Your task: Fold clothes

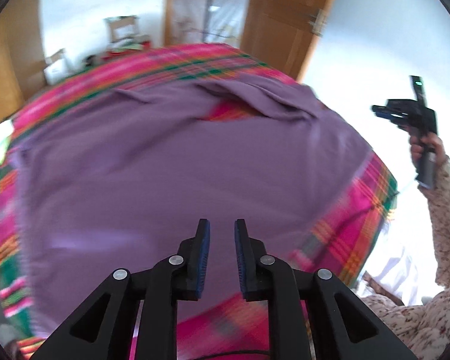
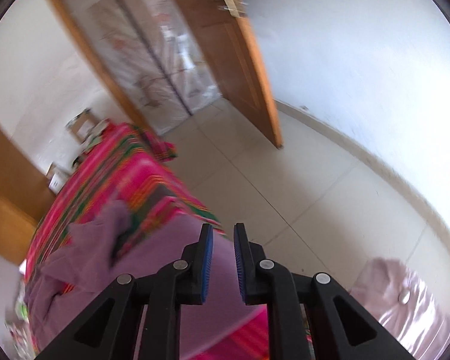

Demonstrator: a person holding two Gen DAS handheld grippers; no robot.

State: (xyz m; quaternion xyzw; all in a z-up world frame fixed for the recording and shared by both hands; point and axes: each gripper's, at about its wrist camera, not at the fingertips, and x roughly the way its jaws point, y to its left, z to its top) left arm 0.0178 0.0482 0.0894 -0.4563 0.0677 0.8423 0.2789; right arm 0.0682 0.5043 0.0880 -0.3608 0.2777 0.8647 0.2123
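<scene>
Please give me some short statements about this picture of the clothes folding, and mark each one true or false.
1. The purple cloth garment lies spread on the pink and green plaid blanket. True.
2. The left tool is clamped on the garment. False: its jaws stand apart with nothing between them.
3. The right tool holds a white towel. False: its jaws are apart and empty.
4. The wooden door stands open. True.
5. The hand holding the other tool wears a flowered sleeve. True.
</scene>
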